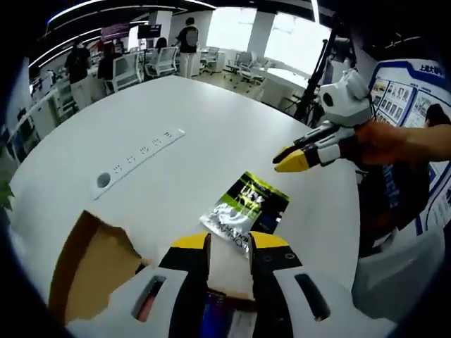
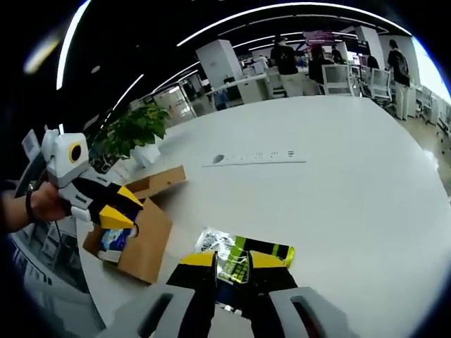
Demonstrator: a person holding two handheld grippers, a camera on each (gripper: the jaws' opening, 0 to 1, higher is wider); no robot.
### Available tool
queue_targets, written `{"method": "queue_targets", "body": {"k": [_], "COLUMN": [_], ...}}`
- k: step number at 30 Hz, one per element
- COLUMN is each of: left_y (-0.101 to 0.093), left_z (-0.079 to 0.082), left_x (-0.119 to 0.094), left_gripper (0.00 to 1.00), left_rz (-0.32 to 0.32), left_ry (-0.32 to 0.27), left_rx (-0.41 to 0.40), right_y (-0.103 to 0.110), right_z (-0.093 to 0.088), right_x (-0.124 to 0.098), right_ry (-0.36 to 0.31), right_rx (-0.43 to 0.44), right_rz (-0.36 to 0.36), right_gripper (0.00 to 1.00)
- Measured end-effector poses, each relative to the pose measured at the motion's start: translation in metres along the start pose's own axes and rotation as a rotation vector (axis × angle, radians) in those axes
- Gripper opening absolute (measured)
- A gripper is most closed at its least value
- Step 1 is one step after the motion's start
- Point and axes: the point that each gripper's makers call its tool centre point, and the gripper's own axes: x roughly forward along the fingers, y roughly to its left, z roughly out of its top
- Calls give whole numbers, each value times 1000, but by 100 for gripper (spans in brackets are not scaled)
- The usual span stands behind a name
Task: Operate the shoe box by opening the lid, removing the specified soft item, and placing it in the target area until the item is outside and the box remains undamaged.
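Note:
A soft black, green and silver packet (image 1: 243,208) lies flat on the white table (image 1: 176,105), outside the shoe box. The brown cardboard box (image 2: 141,243) stands open at the table edge, its flap (image 1: 91,267) folded out, with a blue and white item (image 2: 113,239) inside. My left gripper (image 1: 230,246) hovers over the box rim, jaws a little apart and holding nothing; it also appears as the left gripper (image 2: 116,215) above the box. My right gripper (image 2: 232,260) hangs just above the packet (image 2: 243,255), jaws narrowly open and empty. The right gripper (image 1: 290,160) is beyond the packet.
A long white power strip (image 1: 137,158) lies across the table's middle, also seen as the power strip (image 2: 257,158). Office chairs (image 1: 151,63) and people stand behind the far edge. A potted plant (image 2: 134,130) sits past the box. A hand (image 1: 384,141) holds the right gripper.

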Motion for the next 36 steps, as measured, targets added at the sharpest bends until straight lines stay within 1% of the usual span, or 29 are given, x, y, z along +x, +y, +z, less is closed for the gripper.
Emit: {"method": "queue_targets", "body": {"k": [5,6,8,9,11,15,17,18,21,22,23,26,30,32,33,36], "left_y": [23,29,36,42,49,66,71,75,83,87,87,93,99,102,102,102], "left_z": [-8,-12,-19,-24,-31,-54,-61,-68,-82,-89,-90,-103,-120,-128,-133,-142], "left_x": [-38,-49,-62,-72,-86,-122,-135,-144,-163,-171,-173,-189,-203,-208,-211,-214], "left_gripper": [21,21,21,21,22,22,23,23,24,24,24,24,25,25,25,25], "left_rz": [53,68,88,101,120,174,192,207,231,246,248,269,291,298,304,305], "left_ry": [-50,-58,-70,-83,-99,-120,-131,-132,-147,-152,-154,-172,-182,-189,-186,-177], "left_rx": [-33,-41,-59,-80,-108,-141,-155,-160,-187,-199,-203,-227,-258,-278,-283,-285], "right_y": [31,41,55,64,77,112,125,134,153,162,167,187,211,220,227,238], "right_z": [5,7,8,9,9,7,5,4,2,-1,-2,-7,-13,-12,-11,-7], "right_x": [8,10,14,17,22,35,39,43,52,56,58,64,75,79,81,88], "right_ry": [-12,-16,-19,-18,-15,1,8,12,26,34,39,56,85,91,93,96], "right_rx": [-37,-41,-46,-53,-62,-87,-99,-107,-122,-130,-136,-157,-200,-218,-234,-250], "right_rz": [41,56,73,84,102,145,164,175,201,214,218,245,276,288,296,310], "right_gripper": [17,18,18,18,19,20,20,20,20,20,20,20,20,20,20,19]}}
